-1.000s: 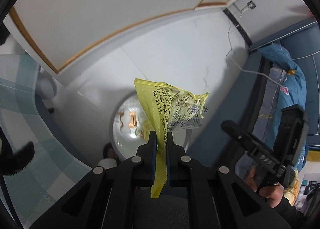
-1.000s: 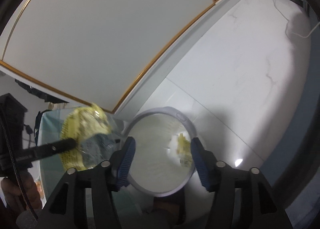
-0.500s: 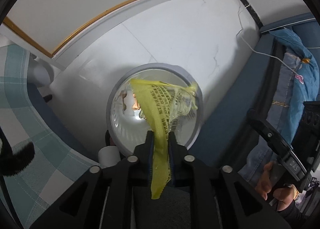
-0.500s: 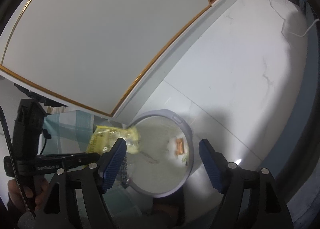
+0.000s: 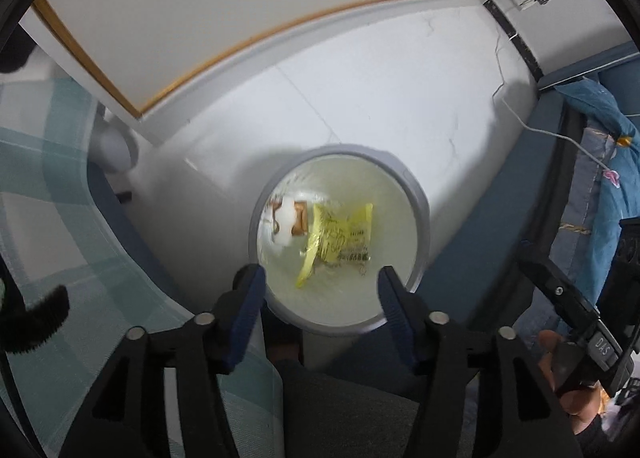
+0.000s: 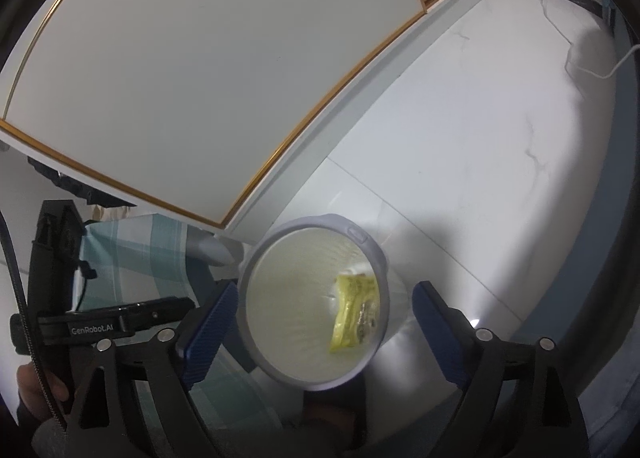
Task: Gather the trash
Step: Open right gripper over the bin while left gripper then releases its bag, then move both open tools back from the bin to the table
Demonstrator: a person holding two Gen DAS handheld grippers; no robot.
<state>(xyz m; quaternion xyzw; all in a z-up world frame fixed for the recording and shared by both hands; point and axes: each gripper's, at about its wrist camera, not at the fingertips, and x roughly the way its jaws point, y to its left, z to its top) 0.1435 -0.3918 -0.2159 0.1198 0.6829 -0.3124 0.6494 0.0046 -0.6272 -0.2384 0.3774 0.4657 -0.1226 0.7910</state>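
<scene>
The left gripper [image 5: 320, 286] has just been opening and holds nothing; the right gripper [image 6: 324, 312] likewise stands released. The yellow wrapper [image 5: 340, 242] lies inside the round bin [image 5: 420, 213] on the floor.

White marbled floor [image 5: 380, 97]; round grey-rimmed bin [image 5: 416, 193] stands on it, white cable [image 5: 560, 135] trails far right.

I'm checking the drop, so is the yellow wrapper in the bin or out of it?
In. The yellow wrapper lies inside the bin, and the left gripper, whose jaws have just been opening, has nothing between them.
</scene>
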